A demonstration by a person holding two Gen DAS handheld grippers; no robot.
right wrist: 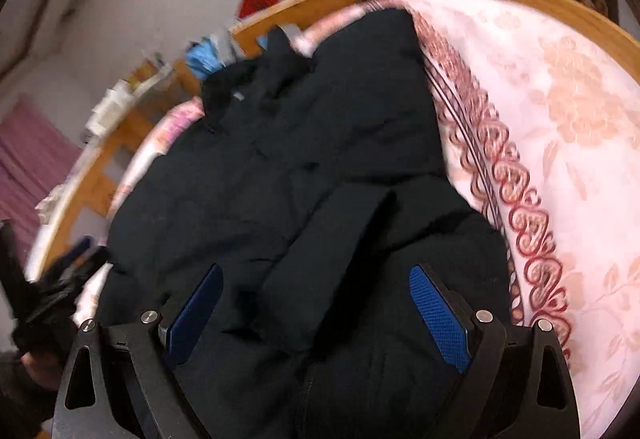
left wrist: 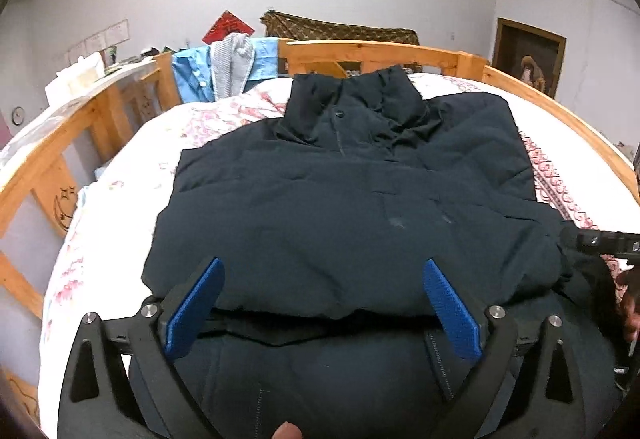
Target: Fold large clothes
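left gripper (left wrist: pixel 320 303) jaws wide, nothing held, hovering over near hem of the dark jacket (left wrist: pixel 340 199), which lies flat mid-bed, part-folded. right gripper (right wrist: pixel 316 315) also spread, empty, over its right side. risk: puffy fabric likely springs back, loose sleeve slides out. surface: floral bedsheet (left wrist: pixel 100 223), wooden bed frame (left wrist: pixel 372 51), blue shirt (left wrist: pixel 192 75) on rail, white walls

the left gripper (left wrist: pixel 322 303) has a matte black plastic frame with two curved arms, each pierced by a long triangular cutout. round silver screw heads (left wrist: pixel 497 311) sit at the pivots. its flat fingers carry textured bright-blue pads (left wrist: pixel 452 309). the right gripper (right wrist: pixel 316 313) is built the same way: black arms, silver screws, blue dimpled pads (right wrist: pixel 438 313). a dark fuzzy sleeve (right wrist: pixel 24 383) shows at the right view's lower left.
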